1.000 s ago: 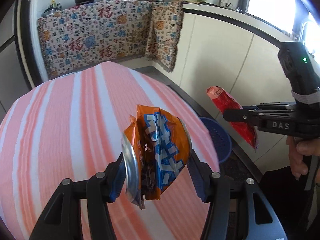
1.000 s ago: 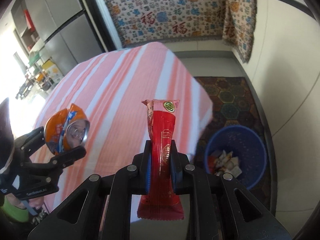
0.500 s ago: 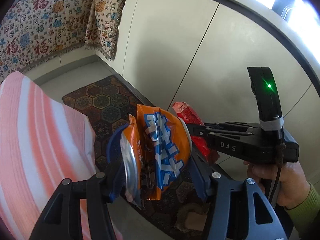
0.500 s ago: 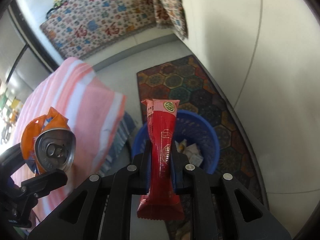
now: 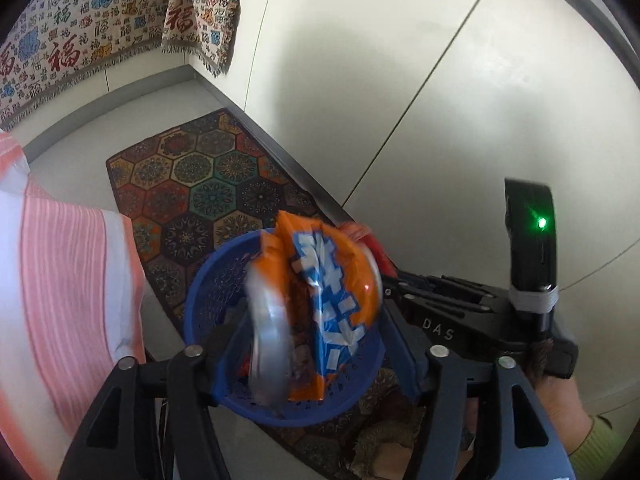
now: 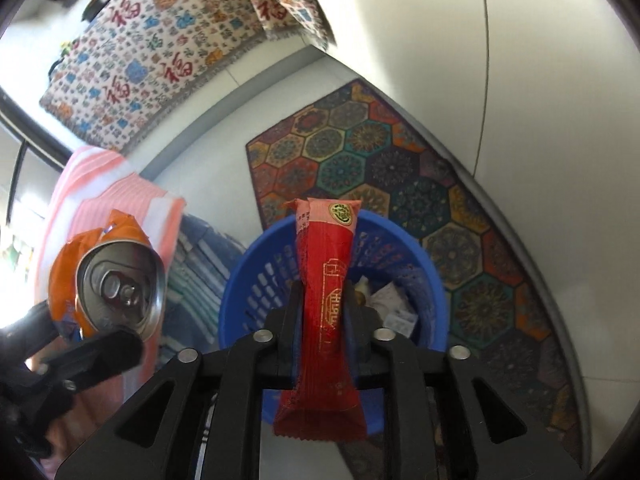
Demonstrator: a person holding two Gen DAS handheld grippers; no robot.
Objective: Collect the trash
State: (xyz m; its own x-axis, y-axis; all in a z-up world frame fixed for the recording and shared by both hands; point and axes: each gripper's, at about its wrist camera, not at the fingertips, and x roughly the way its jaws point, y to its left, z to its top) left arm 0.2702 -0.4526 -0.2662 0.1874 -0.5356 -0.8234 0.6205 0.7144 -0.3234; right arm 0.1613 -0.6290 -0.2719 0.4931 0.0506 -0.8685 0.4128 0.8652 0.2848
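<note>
A crushed orange can (image 5: pixel 320 300) with blue and white lettering hangs blurred and tilted between the fingers of my left gripper (image 5: pixel 312 324). The jaws are opening and the pads stand just off the can. It is right above the blue plastic basket (image 5: pixel 204 284). My right gripper (image 6: pixel 324 312) still pinches a long red snack wrapper (image 6: pixel 326 280) upright over the same basket (image 6: pixel 256 256), though its jaws are starting to open. The right wrist view has the can (image 6: pixel 120 284) at the left, silver top toward the camera. The wrapper's tip (image 5: pixel 370 242) peeks out behind the can.
The basket stands on a hexagon-patterned rug (image 5: pixel 192 184) and holds paper scraps (image 6: pixel 392 304). White cabinet panels (image 5: pixel 400 80) run along the right. The pink striped tablecloth (image 5: pixel 60 280) hangs at the left. A hand (image 5: pixel 560 400) holds the right gripper's handle.
Both grippers swung from over the striped table down to above the blue basket. The left fingers have spread slightly and the can has gone blurred and tilted; the wrapper sits unchanged in the right fingers.
</note>
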